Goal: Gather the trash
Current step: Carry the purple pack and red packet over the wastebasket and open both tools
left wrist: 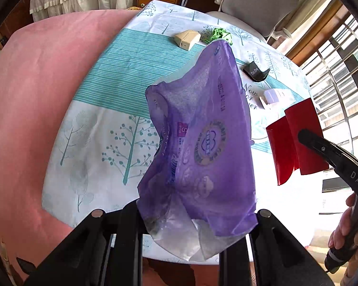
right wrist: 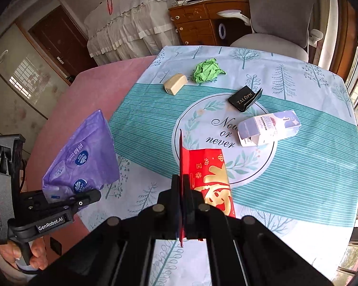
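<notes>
1. We hold the left gripper clamped on the lower edge of a purple plastic bag, which hangs open above the tablecloth.
2. We hold the right gripper pressed tight on a red envelope with gold print, lifted over the near part of the tablecloth's round "Now or never" motif.
3. Just right of that motif lies a pale carton box on its side, one end flap open.
4. At the motif's far edge sits a black TALOPN wrapper.
5. Beyond the motif rest a crumpled green paper and, to its left, a beige box.
</notes>
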`<state>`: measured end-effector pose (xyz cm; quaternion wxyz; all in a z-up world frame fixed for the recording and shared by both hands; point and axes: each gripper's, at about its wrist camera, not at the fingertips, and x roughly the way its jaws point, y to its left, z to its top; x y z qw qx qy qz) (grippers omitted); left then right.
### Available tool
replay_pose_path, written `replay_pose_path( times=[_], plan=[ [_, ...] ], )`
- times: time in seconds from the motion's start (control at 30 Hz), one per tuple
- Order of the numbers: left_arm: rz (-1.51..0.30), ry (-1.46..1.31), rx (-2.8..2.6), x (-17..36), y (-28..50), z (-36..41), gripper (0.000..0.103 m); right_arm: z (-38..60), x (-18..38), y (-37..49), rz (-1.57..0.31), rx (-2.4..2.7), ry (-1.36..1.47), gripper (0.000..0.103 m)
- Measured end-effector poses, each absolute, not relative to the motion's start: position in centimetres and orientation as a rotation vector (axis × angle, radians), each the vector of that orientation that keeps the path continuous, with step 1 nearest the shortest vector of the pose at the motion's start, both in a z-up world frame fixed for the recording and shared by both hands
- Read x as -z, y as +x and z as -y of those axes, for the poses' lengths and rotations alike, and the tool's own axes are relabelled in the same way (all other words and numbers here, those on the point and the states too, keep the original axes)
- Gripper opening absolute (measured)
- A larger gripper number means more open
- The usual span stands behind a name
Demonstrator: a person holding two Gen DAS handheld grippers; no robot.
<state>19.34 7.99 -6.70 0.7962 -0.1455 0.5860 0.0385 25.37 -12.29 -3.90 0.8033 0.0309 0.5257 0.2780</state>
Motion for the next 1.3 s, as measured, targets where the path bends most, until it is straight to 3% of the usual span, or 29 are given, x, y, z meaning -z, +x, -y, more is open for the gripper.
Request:
replay_pose_path(
  times=[0.37, 0.73, 0.93, 1.3],
  plan=[
    [-1.282, -0.138, 0.11, 7.4, 4.0, -9.7, 0.019, 11.4, 3.0, 7.4, -1.152, -0.471, 0.164, 0.001],
    [-1.403, -0.108, 0.223, 12.0, -5.6, -8.8, 0.019, 8.6, 8.2, -3.6, -1.307, -0.41, 0.154, 0.001],
    [-1.508, -0.085, 0.244, 19.0, -7.7, -6.5, 0.019, 9.3, 15.7, -5.7, -1.397, -0.347, 0.215, 0.001],
    [-1.564, -0.123, 0.194, 35.9, -5.8, -3.7, 0.02, 11.4, 35.6, -5.7, -1.456, -0.206, 0.334, 0.002]
  ],
)
